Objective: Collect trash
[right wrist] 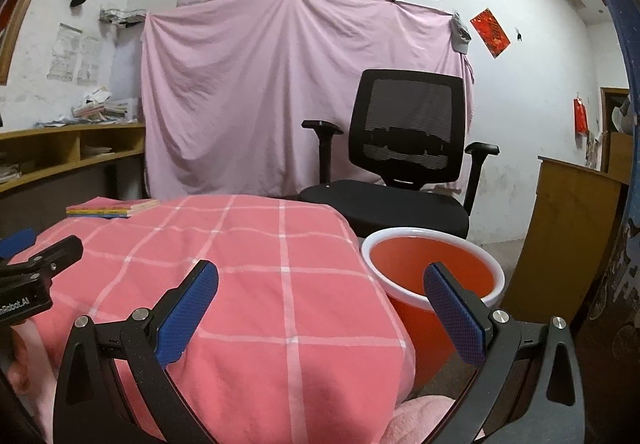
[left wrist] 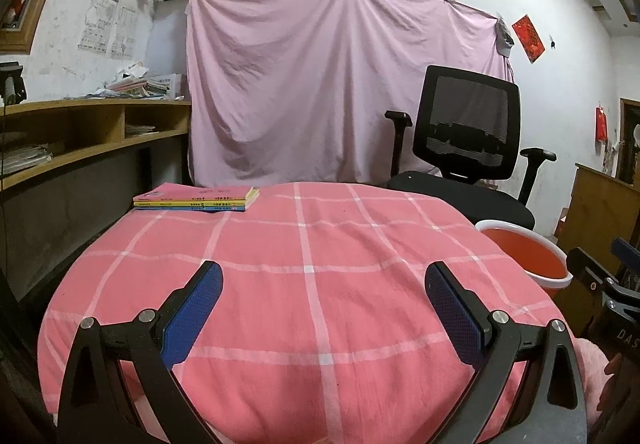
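A pink checked cloth (left wrist: 320, 284) covers the worktop, with only books (left wrist: 196, 197) at the far left. No trash shows. The red bin (right wrist: 432, 276) stands right. Both left gripper (left wrist: 323, 308) and right gripper (right wrist: 320, 308) have wide, empty jaws. The job looks done.

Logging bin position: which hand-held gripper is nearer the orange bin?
The right hand-held gripper: the bin sits just behind its right finger. The left one faces only tablecloth.
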Tool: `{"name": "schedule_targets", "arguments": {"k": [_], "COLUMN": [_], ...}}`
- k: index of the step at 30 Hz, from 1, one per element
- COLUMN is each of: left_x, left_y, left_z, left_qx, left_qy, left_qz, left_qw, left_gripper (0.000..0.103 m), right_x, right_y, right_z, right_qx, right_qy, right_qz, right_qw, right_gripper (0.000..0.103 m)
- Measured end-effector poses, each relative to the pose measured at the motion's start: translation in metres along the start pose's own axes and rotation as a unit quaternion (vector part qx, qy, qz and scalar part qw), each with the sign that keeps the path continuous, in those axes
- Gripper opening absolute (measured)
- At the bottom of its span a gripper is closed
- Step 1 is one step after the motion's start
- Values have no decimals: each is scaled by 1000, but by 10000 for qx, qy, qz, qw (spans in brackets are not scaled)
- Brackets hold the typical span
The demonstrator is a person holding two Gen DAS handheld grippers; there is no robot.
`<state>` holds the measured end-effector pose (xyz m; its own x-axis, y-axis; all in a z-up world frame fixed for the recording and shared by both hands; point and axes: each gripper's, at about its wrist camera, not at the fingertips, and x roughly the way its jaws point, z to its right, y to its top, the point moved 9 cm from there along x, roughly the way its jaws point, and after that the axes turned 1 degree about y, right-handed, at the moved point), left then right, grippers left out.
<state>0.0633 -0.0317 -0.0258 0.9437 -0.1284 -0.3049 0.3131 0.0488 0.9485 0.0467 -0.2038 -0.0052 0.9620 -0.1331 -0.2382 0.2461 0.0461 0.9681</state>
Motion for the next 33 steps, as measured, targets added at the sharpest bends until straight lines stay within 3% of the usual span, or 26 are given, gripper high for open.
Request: {"name": "schedule_targets", "arguments": {"k": [33], "left_x": [-4], "left_y": [-3], "left_z": [-1], "left_qx": [91], "left_qy": [113], "left_qz": [95], "left_qw": [9999], "left_gripper": [99], "right_x": [0], "right_y": [0], "right_z": [-4], "right_qx": [-7], "right_qy": [196], "right_qz": [3], "right_qw": [9998], "right_gripper": [103]}}
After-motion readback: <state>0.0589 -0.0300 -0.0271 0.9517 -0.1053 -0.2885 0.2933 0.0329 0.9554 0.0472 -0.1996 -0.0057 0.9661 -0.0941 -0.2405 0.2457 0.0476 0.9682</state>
